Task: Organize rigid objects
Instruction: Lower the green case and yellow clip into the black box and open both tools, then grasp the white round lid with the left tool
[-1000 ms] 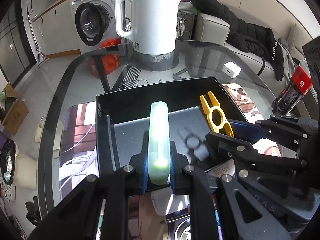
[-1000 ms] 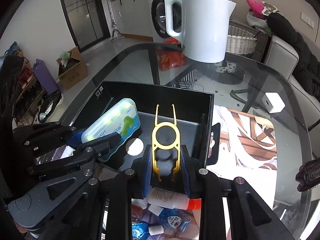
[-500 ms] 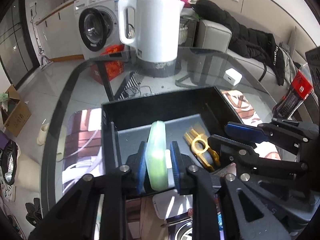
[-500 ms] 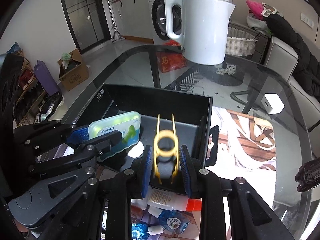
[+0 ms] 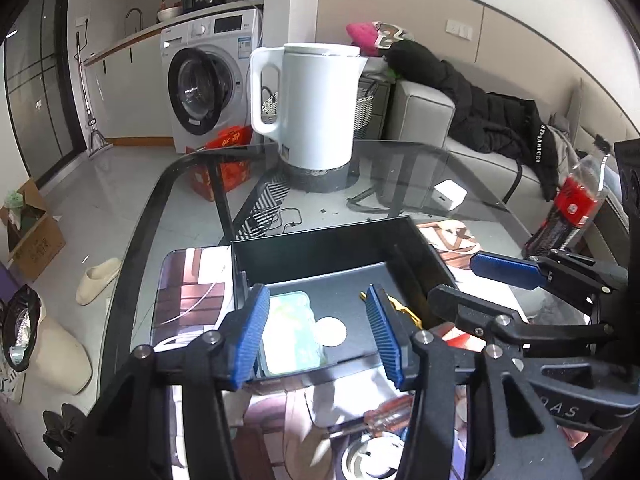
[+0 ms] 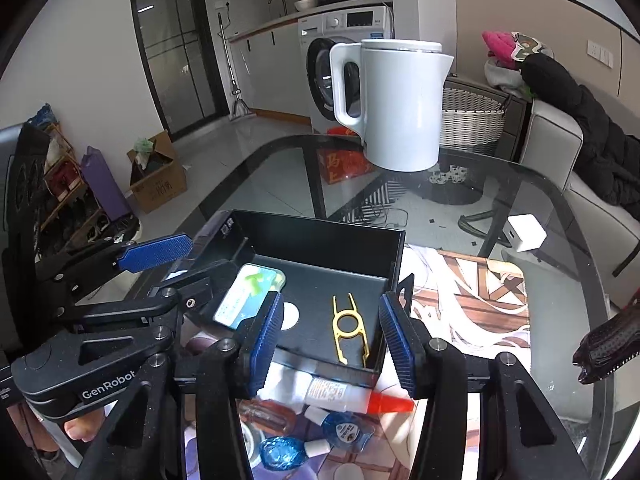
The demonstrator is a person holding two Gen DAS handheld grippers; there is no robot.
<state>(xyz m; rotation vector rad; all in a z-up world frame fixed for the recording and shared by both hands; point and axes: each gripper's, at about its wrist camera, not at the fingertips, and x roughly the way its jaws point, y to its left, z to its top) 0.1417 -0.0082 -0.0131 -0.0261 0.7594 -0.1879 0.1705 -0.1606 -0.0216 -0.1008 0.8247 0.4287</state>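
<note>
A black open box (image 5: 320, 248) (image 6: 320, 236) stands on the glass table. Inside it lie a pale green plastic case (image 5: 290, 334) (image 6: 248, 296) at the left and a flat yellow tool (image 6: 349, 330) at the right; the left wrist view shows only the tool's end (image 5: 394, 306). My left gripper (image 5: 316, 336) is open and empty, just above the box's near edge. My right gripper (image 6: 332, 340) is open and empty, above the box's near right part.
A white kettle (image 5: 316, 108) (image 6: 400, 104) stands behind the box. A glue tube (image 6: 348, 394), small blue bottles (image 6: 316, 440) and a screwdriver (image 5: 384, 412) lie in front of the box. A white charger (image 6: 526, 232) and a cola bottle (image 5: 568, 204) are at the right.
Both grippers opened and pulled back. The green case dropped from the left gripper and the yellow tool from the right gripper; both now lie flat in the box.
</note>
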